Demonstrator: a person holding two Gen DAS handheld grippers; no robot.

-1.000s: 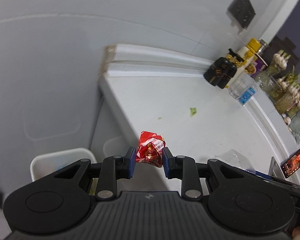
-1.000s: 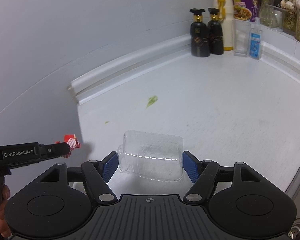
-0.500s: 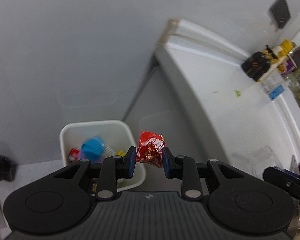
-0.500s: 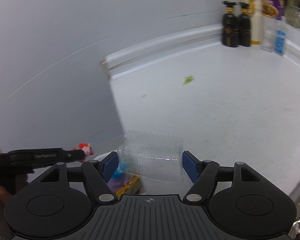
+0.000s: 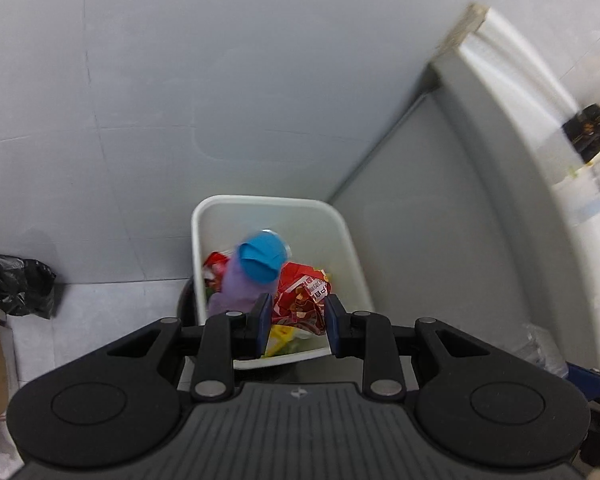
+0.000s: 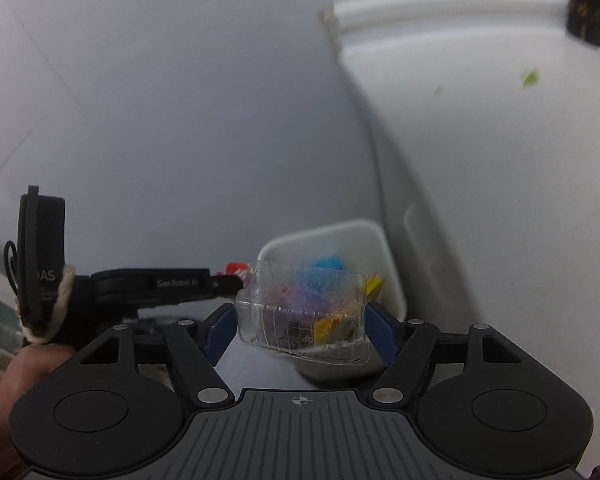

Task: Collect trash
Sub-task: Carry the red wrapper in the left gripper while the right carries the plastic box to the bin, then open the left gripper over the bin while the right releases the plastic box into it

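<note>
Both grippers have swung off the bench point(image 6: 500, 128) to over the white bin point(image 5: 352, 248).
Left gripper point(image 5: 296, 320) fingers pinch the red wrapper point(image 5: 300, 300); right gripper point(image 6: 300, 330) fingers clamp the clear container point(image 6: 304, 312).

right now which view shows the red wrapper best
The left wrist view: the red wrapper sits centred between the left tongs, printing visible, above the white bin. The right wrist view shows only a red sliver at the left tongs' tip, partly behind the clear container.

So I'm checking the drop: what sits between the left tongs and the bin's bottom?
In the left wrist view, the red wrapper held in the left tongs hangs over the bin; below lie a blue-capped bottle and other trash.
</note>
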